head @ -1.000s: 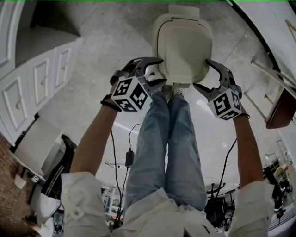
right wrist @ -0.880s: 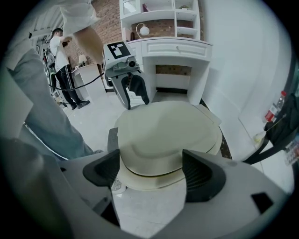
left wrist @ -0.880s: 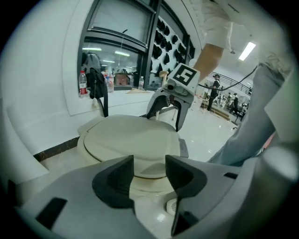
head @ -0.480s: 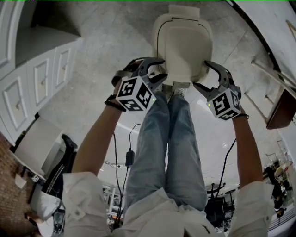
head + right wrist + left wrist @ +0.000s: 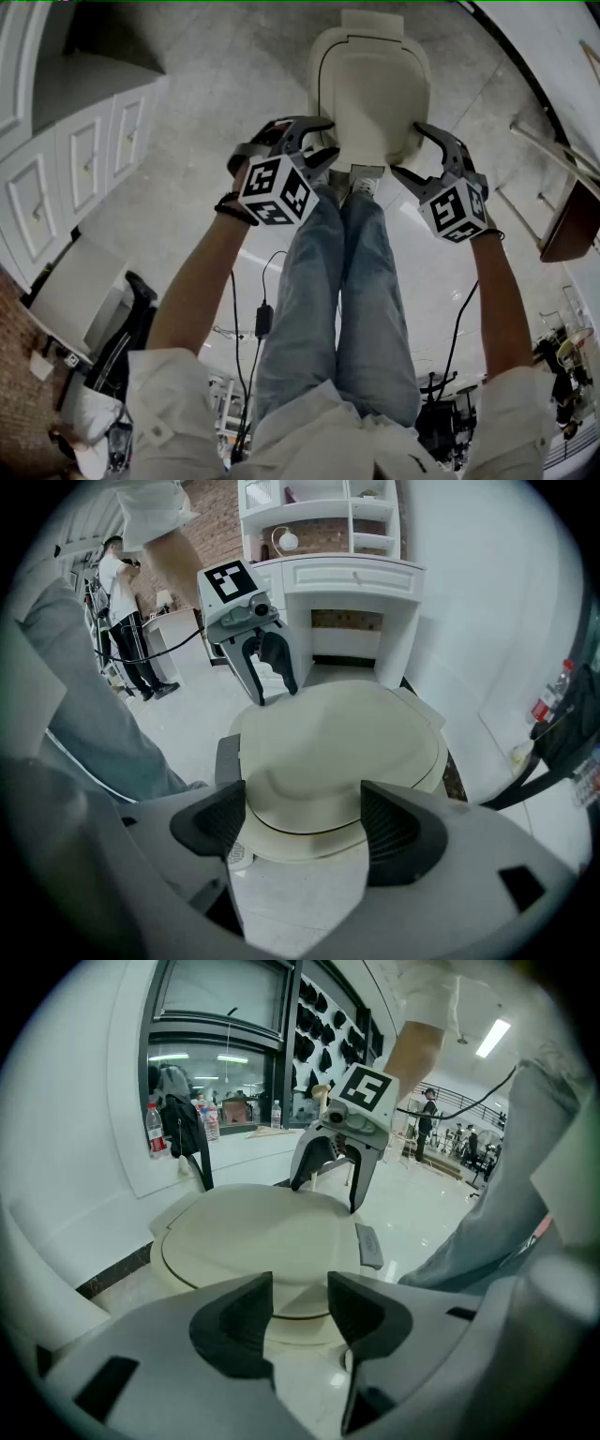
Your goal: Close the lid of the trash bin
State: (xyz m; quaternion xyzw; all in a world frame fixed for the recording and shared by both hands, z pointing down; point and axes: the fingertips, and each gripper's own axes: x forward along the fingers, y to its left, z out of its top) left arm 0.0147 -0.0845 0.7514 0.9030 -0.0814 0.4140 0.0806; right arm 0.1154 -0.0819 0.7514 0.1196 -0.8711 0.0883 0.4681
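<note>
Left hand-held gripper (image 5: 325, 139), at the left of the scene, pointing forward and down at the near left corner of the trash bin (image 5: 321, 94); its jaws have just been closing and now stand at a narrow gap, with nothing pressed between them, the bin's near rim showing beyond the gap in the left gripper view. Trash bin at centre, standing on the floor (image 5: 206, 84) just beyond the person's legs (image 5: 347, 281); its long axis runs from near to far, with what looks like the hinge (image 5: 373, 21) at the far end and the free edge toward the person; the lid (image 5: 375, 80) lies flat on the body and appears already down. Right hand-held gripper (image 5: 411, 150), at the right, just beside the near right corner; its jaws have also just been closing a little yet stand wide apart, holding nothing, the lid's near edge framed between them but clear of the pads. The two hand-held grippers flank the near end about equally, neither plainly the nearer; any remaining press would therefore fall forward and downward onto the lid's near edge.
</note>
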